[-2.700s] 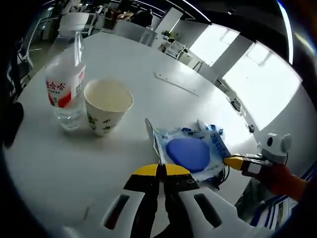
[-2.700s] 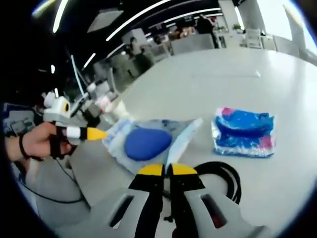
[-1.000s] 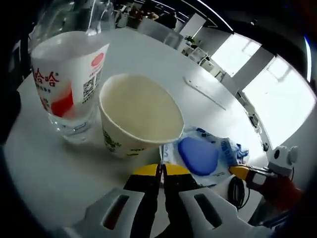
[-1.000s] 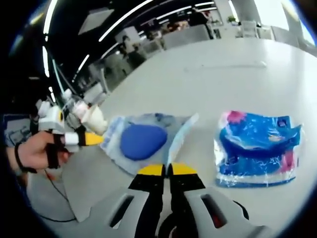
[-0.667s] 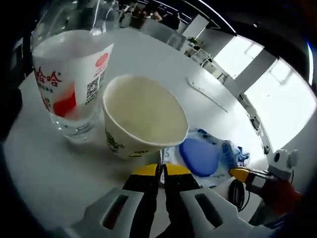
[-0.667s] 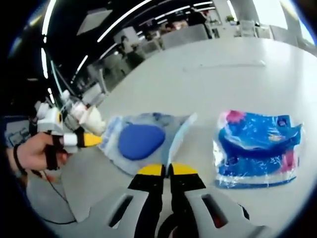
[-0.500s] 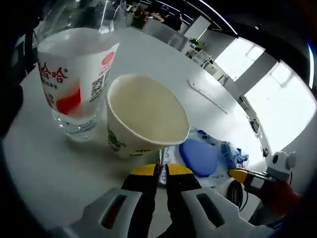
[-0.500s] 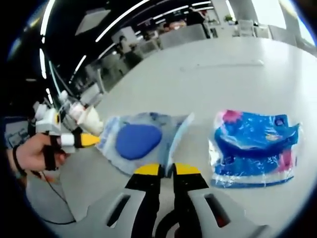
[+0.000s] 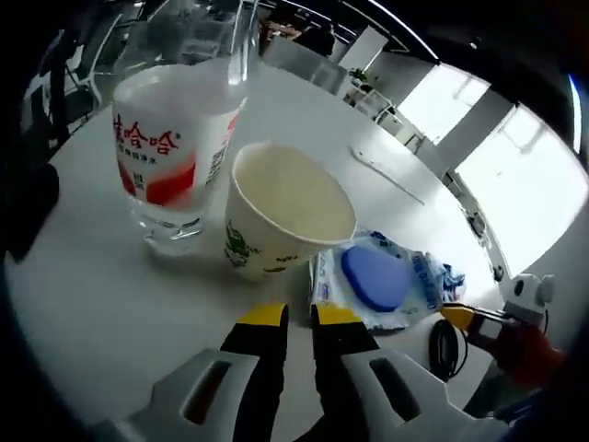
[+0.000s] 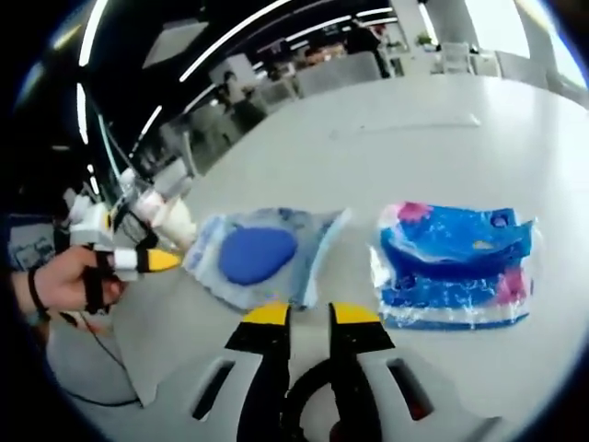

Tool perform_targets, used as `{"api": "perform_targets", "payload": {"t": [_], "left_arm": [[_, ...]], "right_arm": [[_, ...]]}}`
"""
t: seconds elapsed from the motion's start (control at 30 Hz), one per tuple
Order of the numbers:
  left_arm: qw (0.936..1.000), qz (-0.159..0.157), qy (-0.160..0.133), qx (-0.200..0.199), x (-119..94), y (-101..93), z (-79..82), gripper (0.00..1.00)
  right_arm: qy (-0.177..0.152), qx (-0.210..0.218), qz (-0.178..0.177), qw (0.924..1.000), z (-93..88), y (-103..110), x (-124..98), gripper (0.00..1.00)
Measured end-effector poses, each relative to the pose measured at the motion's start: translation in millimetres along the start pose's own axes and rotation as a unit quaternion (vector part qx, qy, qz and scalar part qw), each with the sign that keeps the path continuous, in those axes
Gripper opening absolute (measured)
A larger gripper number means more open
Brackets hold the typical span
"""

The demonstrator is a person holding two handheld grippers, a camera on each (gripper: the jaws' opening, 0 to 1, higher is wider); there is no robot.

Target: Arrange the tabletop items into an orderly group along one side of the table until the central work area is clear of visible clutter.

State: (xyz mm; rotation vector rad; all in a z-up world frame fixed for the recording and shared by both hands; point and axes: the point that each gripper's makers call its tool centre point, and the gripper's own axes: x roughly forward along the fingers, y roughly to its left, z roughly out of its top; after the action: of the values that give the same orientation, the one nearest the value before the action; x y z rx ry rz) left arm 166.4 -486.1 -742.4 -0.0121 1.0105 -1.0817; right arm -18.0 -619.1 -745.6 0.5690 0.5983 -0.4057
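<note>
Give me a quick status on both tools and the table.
Left tool open, right tool open. Blue-pad packet released beside paper cup and water bottle. Blue wrapper pack lies apart.

I see a clear water bottle [image 9: 175, 138] standing upright on the white table [image 9: 83, 304], its label white with a red patch and red characters. Just beside it stands a paper cup [image 9: 281, 221], upright and empty, cream inside with green print on its wall; I cannot tell whether the two touch. Near the cup lies a flat clear packet holding a blue pad [image 9: 382, 281]. From the right gripper view I see that same packet [image 10: 262, 253] lying flat, and beside it, apart by a strip of bare table, a crinkled blue packet with pink marks [image 10: 456, 262], also flat
</note>
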Motion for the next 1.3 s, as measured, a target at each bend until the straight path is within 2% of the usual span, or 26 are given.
{"api": "perform_targets", "payload": {"t": [0.13,0.37,0.7,0.9,1.13,1.3], "left_arm": [[0.9997,-0.001,0.005,0.024,-8,0.2,-7.8,0.07],[0.9995,0.000,0.012,0.028,-22,7.6,-21.9,0.07],[0.9973,0.001,0.007,0.073,-45,6.0,-28.7,0.07],[0.9967,-0.006,0.008,0.081,-56,6.1,-35.5,0.08],[0.9965,0.003,0.007,0.084,-72,19.7,-40.2,0.11],[0.9962,0.003,0.009,0.086,-80,20.8,-45.9,0.11]], "right_arm": [[-0.006,0.001,-0.005,1.0000,-3.6,-7,-12,0.13],[-0.016,0.003,-0.018,0.9997,-6.1,-21,-31,0.13],[-0.025,0.013,-0.047,0.9985,-7.4,-50,-51,0.15],[-0.024,0.007,-0.065,0.9976,-6.1,-69,-58,0.16],[-0.031,0.017,-0.100,0.9944,-3.0,-101,-72,0.16],[-0.033,0.026,-0.112,0.9929,-4.1,-108,-80,0.16]]}}
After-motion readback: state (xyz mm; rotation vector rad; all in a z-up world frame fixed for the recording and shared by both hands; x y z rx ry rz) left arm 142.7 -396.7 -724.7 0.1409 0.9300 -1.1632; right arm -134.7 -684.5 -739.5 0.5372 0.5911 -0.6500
